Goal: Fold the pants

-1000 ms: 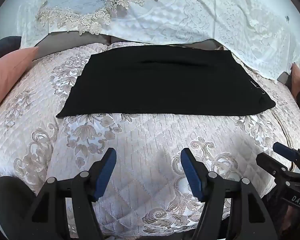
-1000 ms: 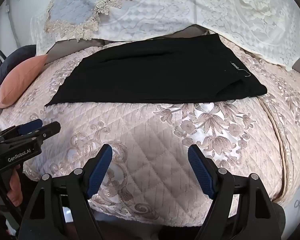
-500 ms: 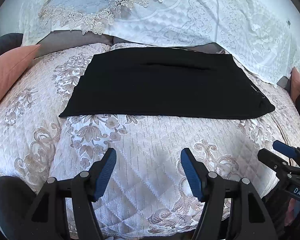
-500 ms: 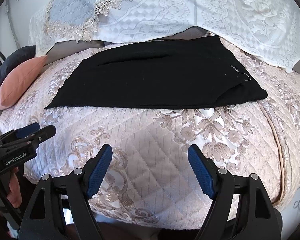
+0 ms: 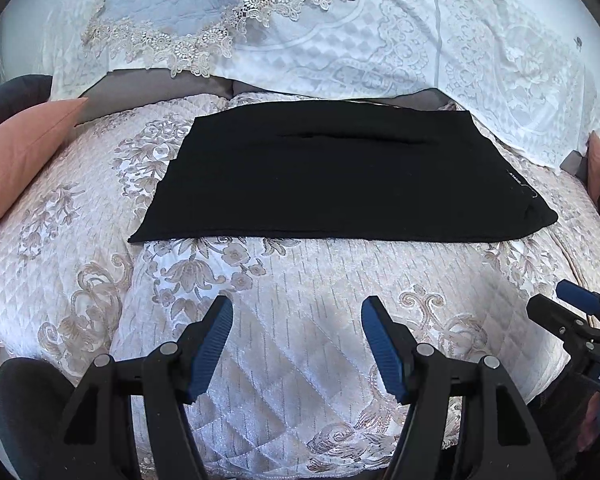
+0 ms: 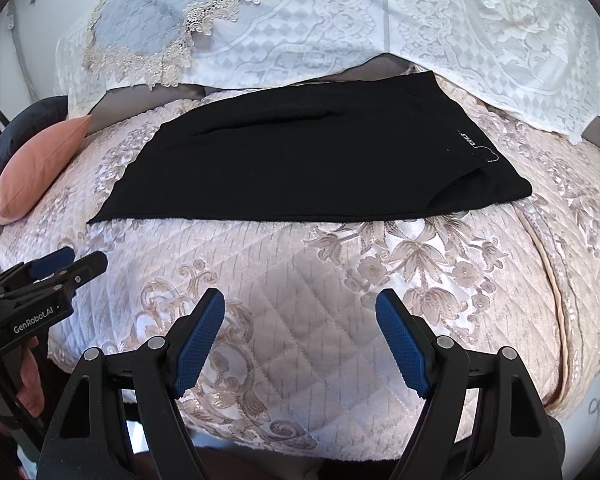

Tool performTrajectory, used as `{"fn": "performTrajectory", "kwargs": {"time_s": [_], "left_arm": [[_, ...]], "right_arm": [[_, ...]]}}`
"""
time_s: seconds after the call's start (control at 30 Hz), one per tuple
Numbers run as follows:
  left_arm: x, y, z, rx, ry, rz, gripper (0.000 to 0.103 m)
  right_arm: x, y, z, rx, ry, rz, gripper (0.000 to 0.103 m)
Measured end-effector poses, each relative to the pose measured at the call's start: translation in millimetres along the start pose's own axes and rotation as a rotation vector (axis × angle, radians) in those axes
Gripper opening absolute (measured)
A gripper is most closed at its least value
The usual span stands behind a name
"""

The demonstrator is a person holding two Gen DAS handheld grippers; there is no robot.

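Black pants (image 5: 332,176) (image 6: 300,160) lie flat and folded into a wide rectangle across the quilted bedspread (image 5: 284,304), with a small white label near their right end (image 6: 468,138). My left gripper (image 5: 296,320) stands open above the bedspread, well short of the pants' near edge, nothing between its blue pads. My right gripper (image 6: 300,316) is open too, hovering over the bedspread in front of the pants. Each gripper shows at the edge of the other's view: the right one (image 5: 572,304), the left one (image 6: 60,268).
A pink cushion (image 5: 20,160) (image 6: 32,168) lies at the bed's left side with a dark cushion (image 6: 24,128) behind it. White lace-covered pillows (image 5: 380,40) stand behind the pants. A person's hand (image 6: 24,376) holds the left gripper. The bed edge (image 6: 556,320) drops off at right.
Both grippers have drawn back slightly and lifted, so the pants sit a little lower and farther in each view. The pants have not moved, and both grippers stay open.
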State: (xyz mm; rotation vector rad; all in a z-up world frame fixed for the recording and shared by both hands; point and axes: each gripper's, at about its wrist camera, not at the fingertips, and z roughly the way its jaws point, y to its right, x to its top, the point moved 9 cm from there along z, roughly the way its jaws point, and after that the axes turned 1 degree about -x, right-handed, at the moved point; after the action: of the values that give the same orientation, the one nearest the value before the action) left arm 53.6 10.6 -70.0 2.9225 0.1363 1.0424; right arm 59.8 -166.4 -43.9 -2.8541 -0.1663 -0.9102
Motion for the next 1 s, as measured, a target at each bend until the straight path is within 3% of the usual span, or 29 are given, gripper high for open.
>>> {"fn": "performTrajectory", "kwargs": {"time_s": [1.0], "left_arm": [[-6.3, 4.0, 4.1, -0.019, -0.040, 0.001, 0.069]], "right_arm": [[-4.0, 2.6, -3.2, 0.001, -0.004, 0.010, 0.078]]}}
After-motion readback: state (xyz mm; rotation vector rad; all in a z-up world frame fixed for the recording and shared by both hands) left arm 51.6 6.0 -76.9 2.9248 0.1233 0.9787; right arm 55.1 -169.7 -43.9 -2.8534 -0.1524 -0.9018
